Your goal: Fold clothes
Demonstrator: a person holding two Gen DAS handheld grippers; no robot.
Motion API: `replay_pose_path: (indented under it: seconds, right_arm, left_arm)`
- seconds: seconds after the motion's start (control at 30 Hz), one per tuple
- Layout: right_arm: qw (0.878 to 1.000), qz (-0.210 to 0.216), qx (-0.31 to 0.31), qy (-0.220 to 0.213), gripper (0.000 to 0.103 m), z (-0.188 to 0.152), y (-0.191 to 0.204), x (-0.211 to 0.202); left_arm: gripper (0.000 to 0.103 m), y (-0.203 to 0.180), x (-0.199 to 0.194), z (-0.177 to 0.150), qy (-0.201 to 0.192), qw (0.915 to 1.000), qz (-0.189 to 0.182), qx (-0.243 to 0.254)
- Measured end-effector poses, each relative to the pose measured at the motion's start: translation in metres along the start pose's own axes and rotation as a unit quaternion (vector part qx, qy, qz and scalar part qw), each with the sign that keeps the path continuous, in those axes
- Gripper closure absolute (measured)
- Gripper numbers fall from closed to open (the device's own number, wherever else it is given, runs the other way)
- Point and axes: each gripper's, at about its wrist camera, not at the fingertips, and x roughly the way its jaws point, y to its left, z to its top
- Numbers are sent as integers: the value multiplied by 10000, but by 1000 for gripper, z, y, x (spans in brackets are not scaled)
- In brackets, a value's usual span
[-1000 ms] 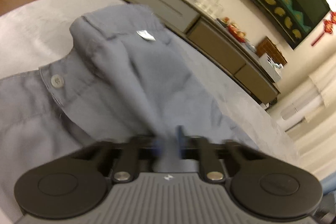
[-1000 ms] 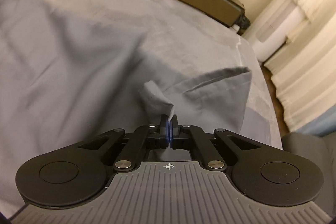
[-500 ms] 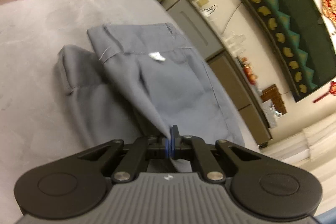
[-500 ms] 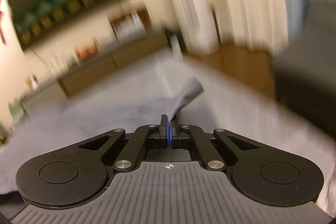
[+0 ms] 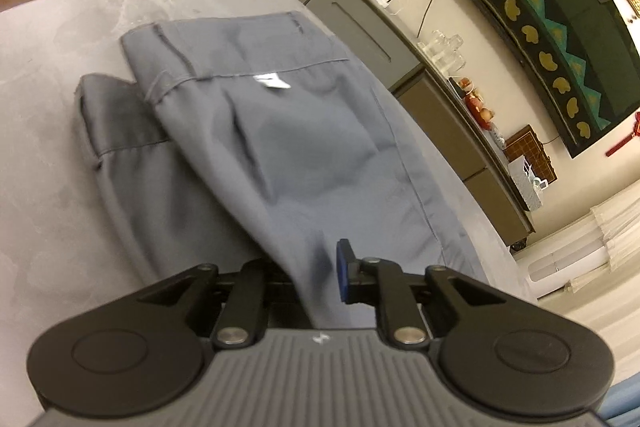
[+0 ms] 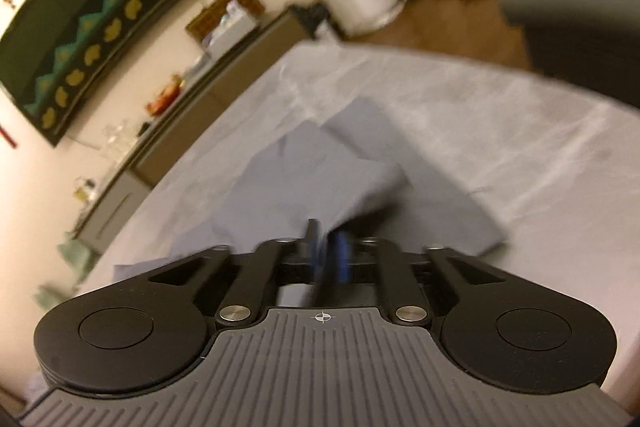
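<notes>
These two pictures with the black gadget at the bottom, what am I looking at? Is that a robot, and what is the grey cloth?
No robot arm here: a person holds a two-finger gripper in each hand, and each gripper carries a wide-angle camera looking forward along its fingers. One picture comes from the left gripper, the other from the right gripper.

The cloth is a pair of grey trousers, folded over on a grey covered surface. The left jaws stand apart, with fabric draped loosely between them, so nothing is clamped. The right picture is blurred; a fold of cloth sits at its jaws, but I cannot tell whether they grip it.
</notes>
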Motion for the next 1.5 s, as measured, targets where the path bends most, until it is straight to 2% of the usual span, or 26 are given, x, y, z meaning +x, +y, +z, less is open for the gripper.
replay_pose_path:
  seconds: [0.07, 0.1, 0.13, 0.2, 0.23, 0.27, 0.3, 0.4, 0.43, 0.63, 0.7, 0.8, 0.87, 0.9, 0.97, 1.0, 1.07, 1.13, 1.2, 1.27, 1.33, 1.37, 1.4, 1.43, 1.47, 1.5]
  right_arm:
    - [9994, -51, -278, 216, 90, 16, 11, 21]
    - [9985, -146, -525, -57, 103, 24, 20, 16]
    - [9952, -230, -760, -565, 103, 31, 31, 2]
    - [9788, 87, -987, -1793, 103, 35, 45, -48]
    - [9695, 199, -1056, -2201, 103, 31, 47, -69]
    - [9695, 115, -1049, -2214, 103, 28, 43, -71]
    - [9766, -126, -979, -1910, 103, 25, 34, -59]
    - [9957, -788, -215, -444, 103, 11, -8, -5]
    - [9965, -786, -100, -270, 103, 9, -12, 1]
    - [9937, -831, -374, -657, 103, 10, 1, 0]
    - [9914, -1027, -147, -799, 103, 9, -7, -6]
    - [9913, -1261, 101, -371, 103, 9, -26, 11]
    - [9915, -1240, 43, -395, 103, 12, -25, 13]
    - [9916, -1208, -14, -454, 103, 13, -22, 12]
    - [9881, -1163, -8, -1005, 103, 15, -18, -6]
    - [9849, -1235, -37, -1211, 103, 15, -17, -13]
    - [9836, -1531, 42, -957, 103, 12, -24, -4]
    - [9852, -1609, 271, -519, 103, 5, -36, 8]
    - [9878, -1431, 350, -507, 103, 5, -39, 3]
    - [9910, -1113, 472, -581, 91, 8, -41, -2]
    - [9938, -791, 631, -451, 67, 10, -42, 6]
    - [9952, -664, 657, -296, 65, 12, -41, 16]
    - [9967, -561, 571, -146, 87, 16, -36, 28]
    - [9981, -527, 300, -107, 99, 24, -27, 35]
    - [9974, -577, -84, -433, 100, 35, -13, 31]
    - [9910, -539, -481, -1131, 101, 42, 3, 15]
  left_arm:
    - [86, -8, -3, 3, -194, 9997, -110, 94]
    - [88, -12, -7, 5, -349, 9991, -213, 146]
    - [94, -16, -17, 7, -619, 9972, -360, 215]
    - [98, -23, -37, 12, -1127, 9910, -644, 339]
    - [99, -23, -38, 13, -1135, 9907, -697, 292]
    - [99, -19, -27, 11, -873, 9945, -545, 180]
    - [100, -16, -15, 8, -610, 9973, -392, 69]
    - [100, -13, 12, 0, -81, 10000, 7, -50]
    - [100, -18, 11, 1, -156, 9999, 7, 59]
    - [100, -43, -11, 18, -941, 9937, -527, 308]
    - [100, -38, 6, 11, -575, 9976, -234, 292]
    - [100, -31, 29, 0, -57, 9994, 183, 278]
    - [100, -38, 23, 2, -202, 9989, 119, 414]
    - [100, -43, 13, 5, -452, 9980, -36, 448]
    - [99, -52, -5, 7, -875, 9940, -357, 556]
    - [99, -54, 2, 2, -713, 9950, -213, 663]
    - [100, -56, 15, -8, -380, 9958, 68, 834]
    - [100, -39, 28, -15, 38, 9987, 245, 442]
    - [99, -34, 25, -15, 91, 9992, 232, 319]
    - [93, -35, 21, -15, 111, 9994, 183, 272]
    - [87, -35, 31, -16, 278, 9995, 122, 57]
    - [87, -40, 34, -11, 250, 9996, 60, 105]
    - [88, -44, 38, -5, 222, 9996, -2, 154]
    - [98, -49, 39, 0, 150, 9996, -94, 207]
    - [97, -55, 26, 6, -201, 9986, -382, 295]
    - [97, -61, 13, 13, -551, 9955, -668, 381]
